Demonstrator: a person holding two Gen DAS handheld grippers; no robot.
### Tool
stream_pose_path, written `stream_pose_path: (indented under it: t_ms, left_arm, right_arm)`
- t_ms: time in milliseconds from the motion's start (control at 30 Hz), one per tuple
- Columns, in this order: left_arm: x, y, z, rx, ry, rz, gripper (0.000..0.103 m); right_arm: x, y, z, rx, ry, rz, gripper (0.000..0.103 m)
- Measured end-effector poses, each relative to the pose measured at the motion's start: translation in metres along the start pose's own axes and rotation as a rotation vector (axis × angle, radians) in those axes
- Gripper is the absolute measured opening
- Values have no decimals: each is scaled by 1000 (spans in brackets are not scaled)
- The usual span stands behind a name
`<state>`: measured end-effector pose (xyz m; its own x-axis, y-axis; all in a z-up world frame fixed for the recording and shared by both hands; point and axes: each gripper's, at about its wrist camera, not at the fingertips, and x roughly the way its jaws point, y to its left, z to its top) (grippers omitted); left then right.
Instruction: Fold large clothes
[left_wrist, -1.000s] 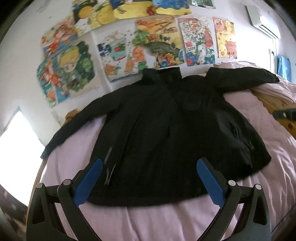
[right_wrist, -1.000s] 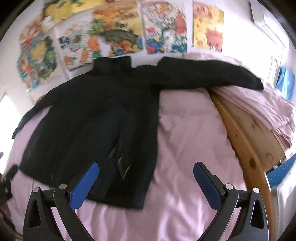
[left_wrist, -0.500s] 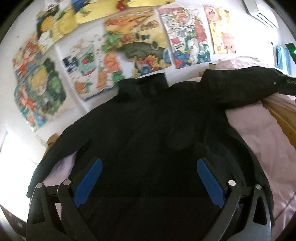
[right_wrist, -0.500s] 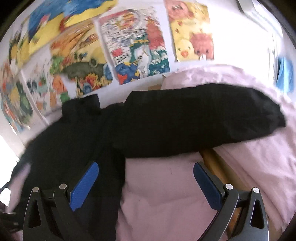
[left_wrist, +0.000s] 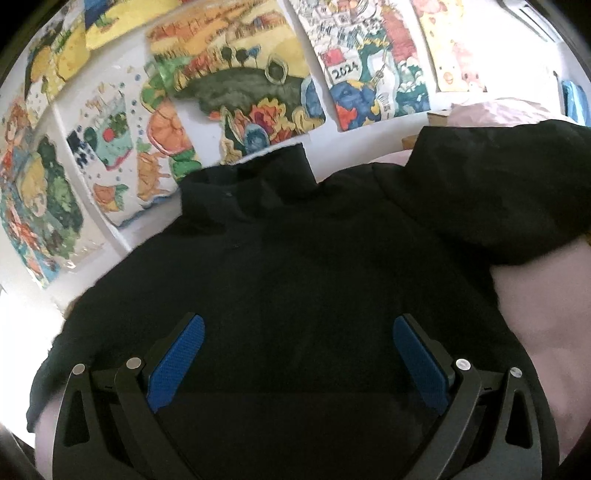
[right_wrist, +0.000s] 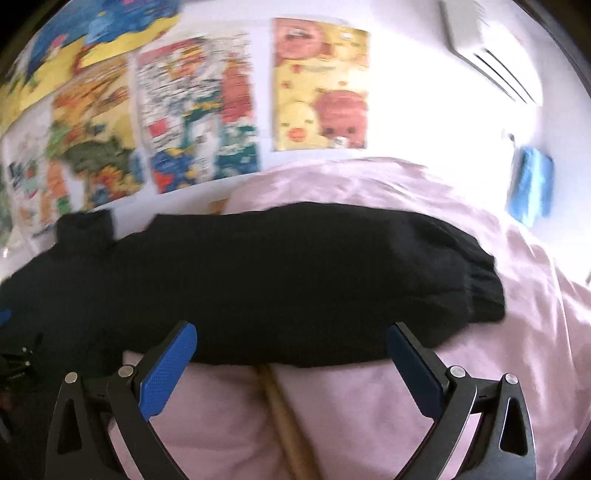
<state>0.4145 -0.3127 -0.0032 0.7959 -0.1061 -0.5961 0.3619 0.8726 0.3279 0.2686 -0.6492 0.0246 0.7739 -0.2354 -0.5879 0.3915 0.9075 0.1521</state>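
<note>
A large black jacket (left_wrist: 317, 280) lies spread flat on a pink bed sheet (left_wrist: 546, 317), collar (left_wrist: 247, 188) toward the wall. My left gripper (left_wrist: 297, 354) hovers open over the jacket's chest, its blue pads wide apart with nothing between them. In the right wrist view the jacket's right sleeve (right_wrist: 314, 280) stretches out sideways across the sheet (right_wrist: 406, 188), cuff (right_wrist: 484, 291) to the right. My right gripper (right_wrist: 291, 365) is open just in front of the sleeve's near edge, holding nothing.
Colourful drawings (left_wrist: 236, 85) cover the white wall behind the bed. A wooden bed rail (right_wrist: 284, 421) shows under the sleeve between pink bedding. A blue cloth (right_wrist: 532, 188) hangs at the far right. An air conditioner (right_wrist: 484, 55) sits high on the wall.
Both grippers have moved forward toward the wall. The left one went from the hem up over the chest; the right one swung from the jacket's side to the outstretched sleeve. Both stayed open.
</note>
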Motion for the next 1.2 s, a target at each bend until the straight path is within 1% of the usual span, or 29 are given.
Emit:
stream_pose_path:
  t_ms: [33,67,133,167,200,233,333,367,433,533,567,600,700,767,800,833,867,900,933,967,1000,1033,1067,1133,1200]
  left_arm:
    - [12,-1,3,-16,15,4,101]
    - [21,-3,7,-29,25,3,101]
    - [37,-5,17,-58,28,-3,100]
    - [41,-7,23,-68,20,4,100]
    - [44,-9,29,-79,8,7,100]
    - [45,-13,35,-94,-6,-4,100]
    - [43,-26,54,-142,-46,-91,100]
    - [44,-32,59,-152,-52,-109,100]
    - [52,-47,67,-142,-23,-107,101]
    - [68,-64,67,-112,28,-85,101]
    - [72,-68,64,-99,36,-80,101]
    - [76,-70,62,-93,39,-78,101]
    - [91,-69,54,-118,73,-107,101]
    - [100,-65,48,-151,96,-145,101]
    - [106,-62,45,-175,117,-171,102]
    - [110,-60,42,-197,137,-193,102]
    - [116,-56,39,-227,161,-222,102]
    - [118,-53,38,-249,178,-236,102]
    - [118,-48,38,-273,193,-243,102]
    - [116,-45,39,-288,204,-238,102]
    - [113,-42,39,-303,216,-228,101]
    - [108,-37,39,-316,228,-221,101]
    - [103,-33,38,-323,235,-230,101]
    - [93,-25,36,-332,243,-269,101]
    - [81,-15,33,-338,250,-300,101]
  right_arm:
    - [3,-7,0,30,11,1,103]
    - [9,-19,-2,85,37,-8,103]
    - [15,-37,-7,150,68,-42,103]
    - [13,-41,-7,154,35,-45,103]
    - [12,-43,-7,162,21,-55,103]
    - [12,-49,-6,196,13,-60,103]
    - [8,-62,-5,292,-29,-4,103]
    - [6,-68,-5,338,-40,18,103]
    - [3,-76,-4,400,-62,49,103]
    - [-2,-89,-5,491,-95,71,103]
    - [-3,-91,-6,517,-107,66,102]
    - [-3,-94,-6,534,-114,63,98]
    - [-6,-103,-6,606,-142,65,93]
    - [-6,-107,-4,628,-144,68,93]
    - [-5,-108,-3,642,-145,62,91]
    - [-5,-109,-2,662,-149,53,87]
    - [-4,-111,-1,680,-150,45,85]
    - [-4,-113,-1,692,-150,36,77]
    - [-3,-114,0,721,-146,24,62]
    - [-2,-116,-1,739,-141,16,56]
    - [0,-118,-1,759,-134,-1,45]
    - [2,-118,-1,763,-133,-13,37]
    - [3,-119,0,761,-136,-18,33]
    - [2,-117,0,767,-160,2,19]
    - [-4,-110,3,736,-198,6,16]
